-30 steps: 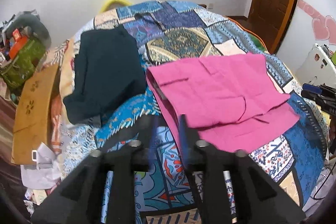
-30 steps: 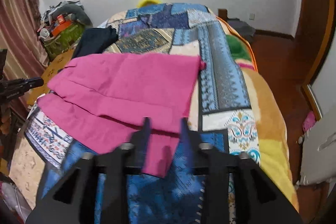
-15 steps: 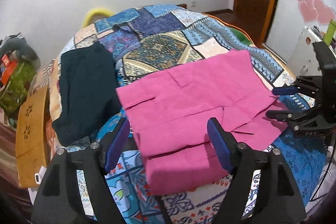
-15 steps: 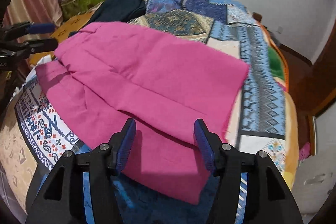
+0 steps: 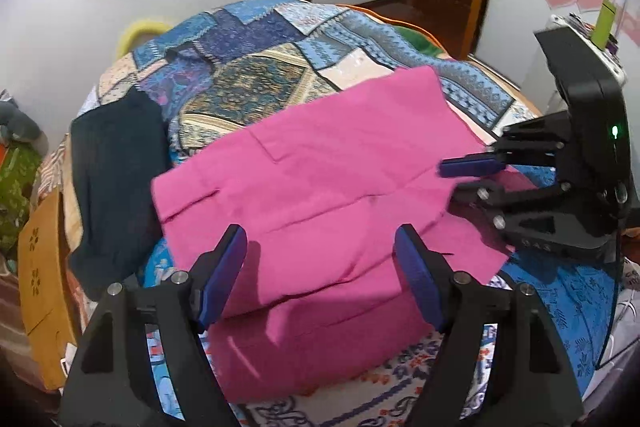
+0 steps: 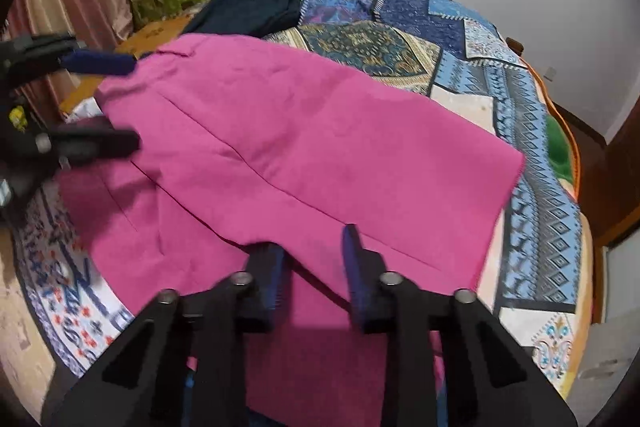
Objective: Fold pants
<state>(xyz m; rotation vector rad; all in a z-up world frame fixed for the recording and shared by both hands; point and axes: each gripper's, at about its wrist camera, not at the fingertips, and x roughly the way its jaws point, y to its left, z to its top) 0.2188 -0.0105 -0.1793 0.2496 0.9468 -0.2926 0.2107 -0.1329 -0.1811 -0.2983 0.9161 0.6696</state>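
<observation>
Two grippers hover over pink pants [image 5: 320, 187] spread mid-frame on a patchwork bedspread [image 5: 256, 83]: left gripper [image 5: 320, 275] gapes wide; right gripper [image 6: 314, 271], narrowing, clamps nothing yet. Best practice: seize matching hem corners, lift evenly.

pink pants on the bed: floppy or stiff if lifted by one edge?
Probably floppy: the pink pants lie in soft layers with creases, following the bedspread. Lifted by one edge, the rest would likely hang and drag. Looks thin and light, so a push may bunch it rather than slide it.
</observation>
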